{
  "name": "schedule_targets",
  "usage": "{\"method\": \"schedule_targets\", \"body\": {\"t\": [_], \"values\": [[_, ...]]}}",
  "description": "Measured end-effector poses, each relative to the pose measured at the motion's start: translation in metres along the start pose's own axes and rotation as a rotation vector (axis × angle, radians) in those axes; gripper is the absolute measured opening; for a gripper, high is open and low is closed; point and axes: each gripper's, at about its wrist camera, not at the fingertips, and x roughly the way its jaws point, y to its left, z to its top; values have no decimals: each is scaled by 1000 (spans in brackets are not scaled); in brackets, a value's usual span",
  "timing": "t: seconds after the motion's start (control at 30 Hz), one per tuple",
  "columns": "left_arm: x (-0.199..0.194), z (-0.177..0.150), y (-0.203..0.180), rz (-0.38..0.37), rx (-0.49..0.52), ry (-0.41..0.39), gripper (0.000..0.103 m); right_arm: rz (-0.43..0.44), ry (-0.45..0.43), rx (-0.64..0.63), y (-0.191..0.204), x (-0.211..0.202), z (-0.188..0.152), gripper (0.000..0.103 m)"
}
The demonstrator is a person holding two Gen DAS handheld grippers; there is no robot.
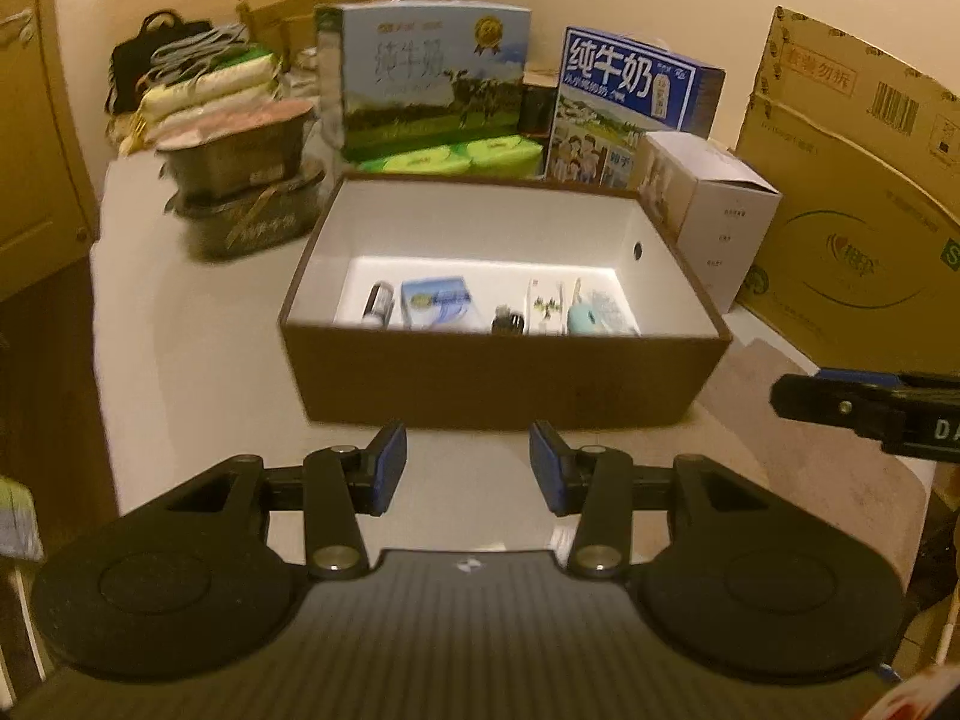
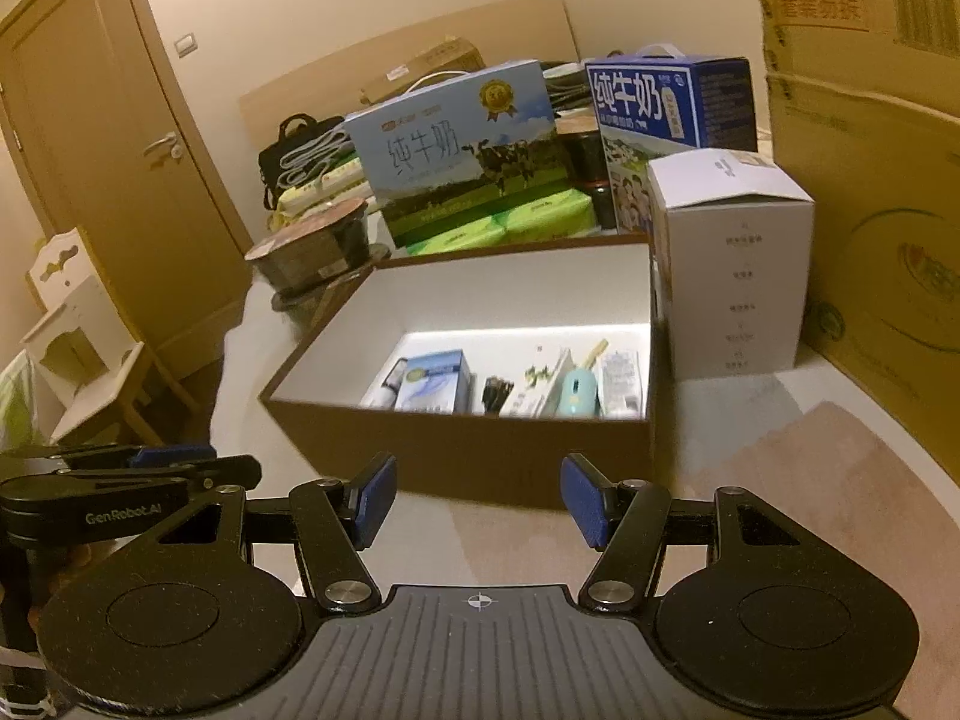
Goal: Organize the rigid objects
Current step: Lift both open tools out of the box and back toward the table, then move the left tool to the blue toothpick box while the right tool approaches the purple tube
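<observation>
My left gripper [image 1: 468,468] and right gripper [image 2: 478,501] both hang over the counter [image 1: 198,330], just in front of the brown box [image 1: 504,378]. Both sets of jaws are apart with nothing in them. Small things sit in a row inside the box: a blue packet [image 1: 435,301], a little teal thing [image 1: 585,319].

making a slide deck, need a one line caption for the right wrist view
Open, empty right tool facing a brown cardboard box with white lining holding small items, milk cartons behind.

box [image 1: 504,372] contents blurred, cardboard carton [image 1: 858,198] cropped
</observation>
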Motion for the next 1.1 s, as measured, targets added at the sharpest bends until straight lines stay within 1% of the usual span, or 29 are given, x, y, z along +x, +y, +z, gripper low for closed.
{"method": "schedule_targets", "body": {"t": [0.3, 0.5, 0.77, 0.93, 1.1], "values": [[-35, -38, 6, 2, -40, 17, 42, 11, 18, 79, 2, -33, -38, 61], [-52, -58, 6, -1, -57, 27, 42, 6, 49, 90, 7, -43, -61, 61], [-52, -88, -3, -18, -70, 88, 42, -25, 109, 74, 7, -43, -91, 61], [-47, -104, -6, -42, -91, 134, 43, -27, 144, 79, 6, -40, -106, 61], [-44, -112, -10, -43, -88, 150, 43, -34, 164, 73, 5, -41, -115, 61]]}}
